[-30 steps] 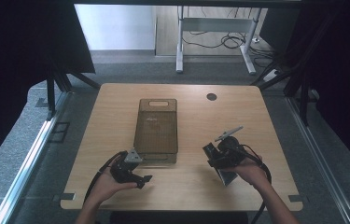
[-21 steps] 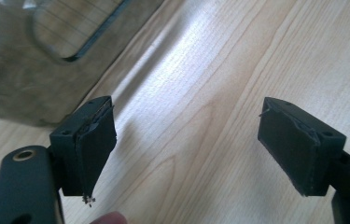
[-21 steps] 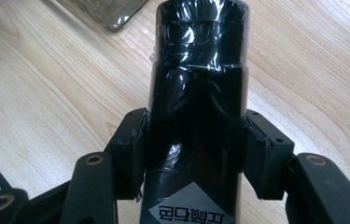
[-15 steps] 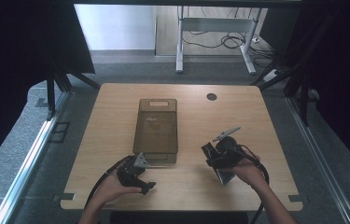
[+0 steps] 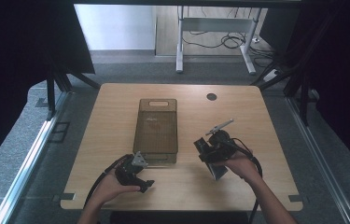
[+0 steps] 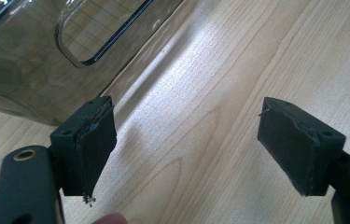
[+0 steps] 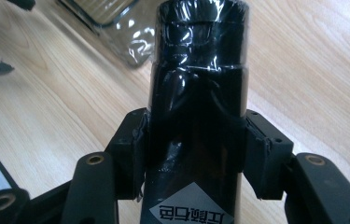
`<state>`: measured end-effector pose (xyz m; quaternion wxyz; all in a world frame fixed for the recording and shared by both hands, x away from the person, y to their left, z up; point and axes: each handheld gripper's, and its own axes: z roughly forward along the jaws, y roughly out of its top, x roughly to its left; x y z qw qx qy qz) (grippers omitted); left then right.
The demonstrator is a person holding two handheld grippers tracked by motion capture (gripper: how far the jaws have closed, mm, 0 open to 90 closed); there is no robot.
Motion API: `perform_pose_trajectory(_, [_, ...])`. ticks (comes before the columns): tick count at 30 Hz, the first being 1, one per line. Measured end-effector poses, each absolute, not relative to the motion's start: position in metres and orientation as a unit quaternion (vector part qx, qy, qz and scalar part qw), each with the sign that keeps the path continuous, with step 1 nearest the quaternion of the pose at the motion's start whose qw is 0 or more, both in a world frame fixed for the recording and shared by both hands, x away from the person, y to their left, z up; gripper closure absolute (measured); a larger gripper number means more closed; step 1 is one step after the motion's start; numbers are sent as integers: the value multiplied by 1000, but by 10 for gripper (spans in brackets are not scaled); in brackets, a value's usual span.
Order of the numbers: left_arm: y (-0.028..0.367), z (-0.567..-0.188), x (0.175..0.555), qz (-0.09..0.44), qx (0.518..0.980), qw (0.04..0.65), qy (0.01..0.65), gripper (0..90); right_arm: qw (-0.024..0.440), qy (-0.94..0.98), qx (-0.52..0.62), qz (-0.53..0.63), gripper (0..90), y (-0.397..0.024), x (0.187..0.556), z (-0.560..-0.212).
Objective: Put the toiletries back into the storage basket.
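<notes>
Right gripper (image 7: 195, 140): jaws clamped on a black bottle (image 7: 196, 93), unmoved over the last second.
Left gripper (image 6: 186, 149): jaws wide apart, empty; it has drawn back toward the table's near edge.
Smoky plastic bin (image 5: 157, 126): just ahead of it, likely the bottle's destination.

Grey carpet floor (image 5: 116, 65), desk frame (image 5: 214, 35), possibly cables (image 5: 219, 43).

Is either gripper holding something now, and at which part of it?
The right gripper holds a black bottle, its fingers clamped on both sides of the body. The left gripper is open and empty.
</notes>
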<state>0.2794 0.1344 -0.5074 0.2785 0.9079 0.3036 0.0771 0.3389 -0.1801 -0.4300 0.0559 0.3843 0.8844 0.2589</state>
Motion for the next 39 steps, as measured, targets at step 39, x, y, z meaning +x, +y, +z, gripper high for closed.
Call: perform_pose_trajectory(39, [143, -496, 278, 88, 895, 308, 311, 209, 33, 865, 406, 293, 473, -149, 382, -400])
